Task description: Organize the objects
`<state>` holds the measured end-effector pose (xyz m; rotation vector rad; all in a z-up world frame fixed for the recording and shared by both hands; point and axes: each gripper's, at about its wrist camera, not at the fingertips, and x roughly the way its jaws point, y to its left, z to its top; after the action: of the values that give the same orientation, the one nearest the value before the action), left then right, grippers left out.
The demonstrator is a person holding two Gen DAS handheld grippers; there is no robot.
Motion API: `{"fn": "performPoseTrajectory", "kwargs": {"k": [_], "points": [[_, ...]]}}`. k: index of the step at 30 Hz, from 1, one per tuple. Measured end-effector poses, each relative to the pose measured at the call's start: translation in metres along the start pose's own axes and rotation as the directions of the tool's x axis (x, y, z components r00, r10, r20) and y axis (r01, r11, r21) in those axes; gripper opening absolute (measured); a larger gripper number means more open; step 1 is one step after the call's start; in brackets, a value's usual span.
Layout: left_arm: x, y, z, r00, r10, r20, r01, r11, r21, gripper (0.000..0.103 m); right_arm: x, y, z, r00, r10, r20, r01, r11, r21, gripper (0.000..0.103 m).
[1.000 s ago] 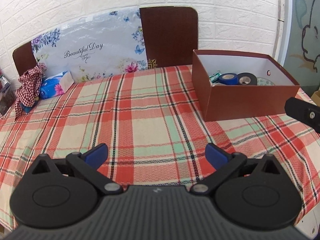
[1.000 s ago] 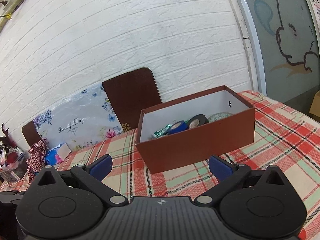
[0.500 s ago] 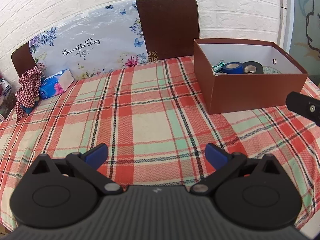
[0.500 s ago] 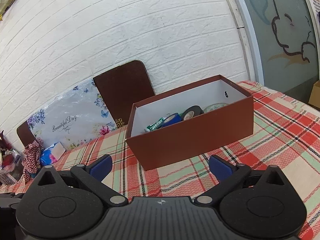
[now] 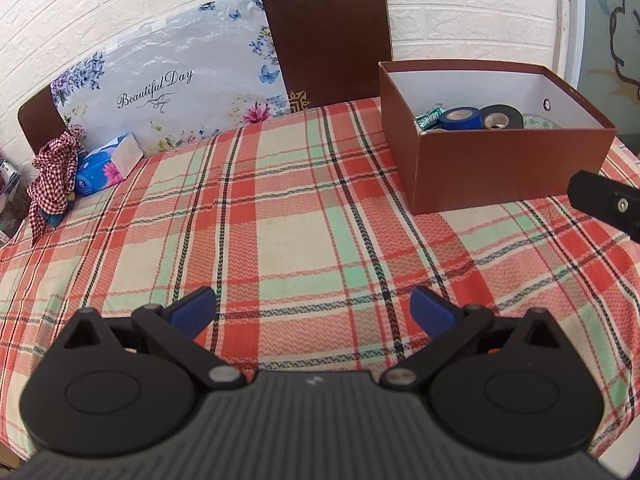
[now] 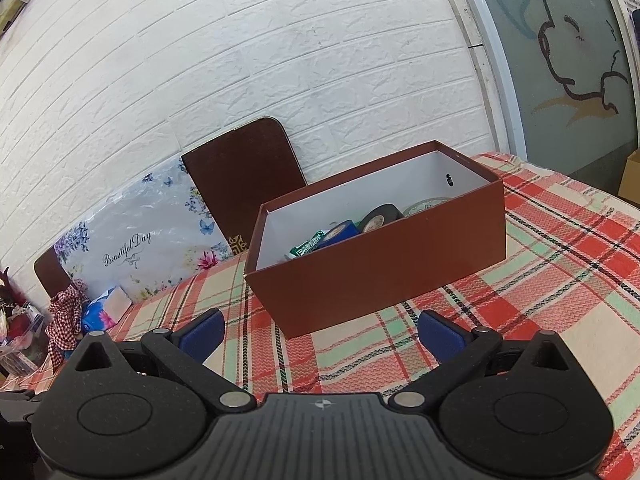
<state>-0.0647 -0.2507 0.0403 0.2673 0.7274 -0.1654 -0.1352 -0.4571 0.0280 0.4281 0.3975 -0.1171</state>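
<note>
An open brown box point(image 6: 376, 268) is seen straight ahead of the right claw point(image 6: 320, 330), close beyond its blue fingertips point(image 6: 202, 330), and ahead and to the right of the left claw point(image 5: 314, 308), well apart from it. Inside the box a green packet point(image 5: 430, 117), a blue tape roll point(image 5: 460, 119), a black tape roll point(image 5: 500, 118) and a pale round lid point(image 5: 538, 123) are laid side by side; in the right view only their tops are shown above the near wall. Both claws are held spread apart with nothing between the fingers, above the plaid-covered surface point(image 5: 288, 220). Part of the right claw's body is caught at the right edge of the left view. Far ahead and to the left of both claws, a blue tissue pack point(image 5: 106, 166) and a red checked cloth point(image 5: 54, 172) are placed at the back edge. Behind them a floral board point(image 5: 168, 80) and a brown panel point(image 5: 328, 40) are leaned against the white brick wall point(image 6: 280, 60).
</note>
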Motion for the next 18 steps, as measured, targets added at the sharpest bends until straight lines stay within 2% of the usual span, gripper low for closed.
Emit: {"fn": "performPoseTrajectory", "kwargs": {"k": [18], "points": [[-0.0036, -0.0019, -0.0003, 1.0, -0.004, 0.001, 0.004, 1.0, 0.002, 0.103, -0.0016, -0.001, -0.0027, 1.0, -0.012, 0.003, 0.012, 1.0, -0.002, 0.103]]}}
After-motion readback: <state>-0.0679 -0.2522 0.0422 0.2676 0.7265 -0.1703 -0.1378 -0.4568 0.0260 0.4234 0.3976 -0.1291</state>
